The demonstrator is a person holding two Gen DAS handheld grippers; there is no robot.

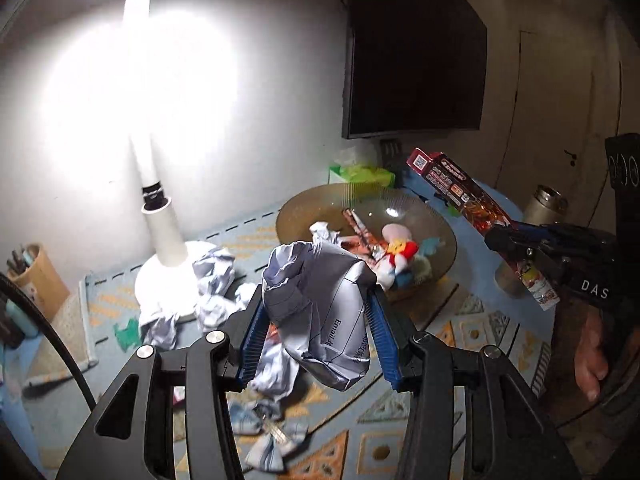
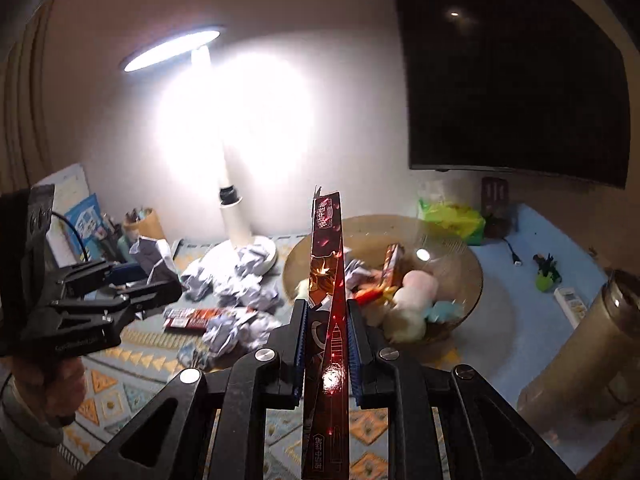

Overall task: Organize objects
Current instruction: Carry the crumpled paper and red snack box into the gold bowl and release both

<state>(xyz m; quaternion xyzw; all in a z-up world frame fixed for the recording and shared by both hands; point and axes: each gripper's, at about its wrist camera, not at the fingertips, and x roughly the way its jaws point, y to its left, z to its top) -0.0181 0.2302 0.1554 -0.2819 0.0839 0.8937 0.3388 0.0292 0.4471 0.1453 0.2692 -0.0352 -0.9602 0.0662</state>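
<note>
Aloft, left gripper (image 1: 318, 322) clamping crumpled paper (image 1: 320, 312), right gripper (image 2: 326, 332) pinching red box (image 2: 326, 280).

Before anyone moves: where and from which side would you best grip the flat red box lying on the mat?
Probably across the short width of the flat red box, near its middle, coming from above: it lies flat and long, with crumpled paper crowding its far side.
</note>
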